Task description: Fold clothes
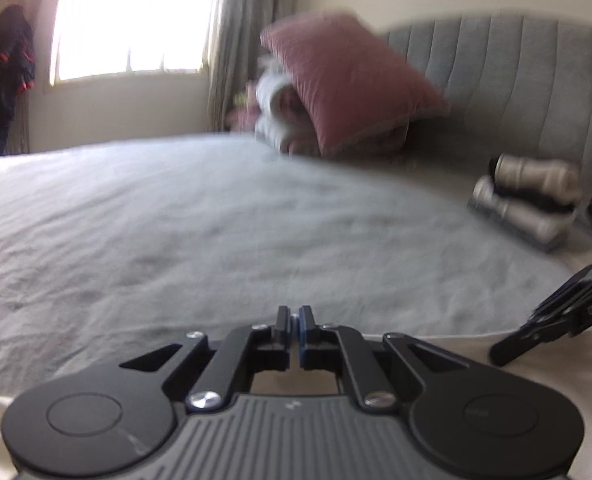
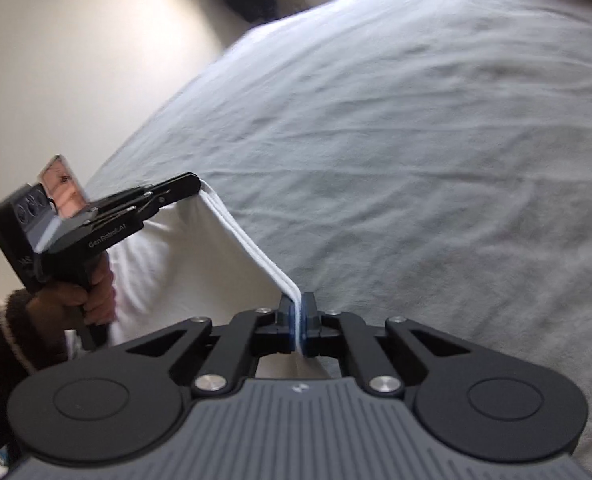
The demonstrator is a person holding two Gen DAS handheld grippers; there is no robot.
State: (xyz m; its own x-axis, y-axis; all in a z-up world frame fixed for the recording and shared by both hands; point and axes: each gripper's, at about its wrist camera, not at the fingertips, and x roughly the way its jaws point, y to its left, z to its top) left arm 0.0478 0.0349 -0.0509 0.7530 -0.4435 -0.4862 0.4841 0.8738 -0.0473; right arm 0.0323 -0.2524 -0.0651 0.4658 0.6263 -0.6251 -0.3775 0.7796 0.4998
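I hold a white garment [image 2: 200, 252] stretched between my two grippers, just above the grey bedspread [image 2: 415, 140] of the bed. My right gripper [image 2: 297, 312] is clamped on the doubled, ribbed white hem, which runs up between its blue pads and off to my left gripper [image 2: 196, 188], whose black tips pinch the other end of the same edge; the hem is taut between them and the rest of the cloth hangs below it. My left hand [image 2: 76, 300], in a dark fuzzy sleeve [image 2: 0, 344], grips that tool's handle. From the left wrist view, the left gripper [image 1: 294, 320] has its jaws pressed together, pale cloth lying beneath. Further off on the bed a pink pillow [image 1: 343, 80] leans at the grey padded headboard [image 1: 515, 80], with rolled grey items [image 1: 531, 200] near it.
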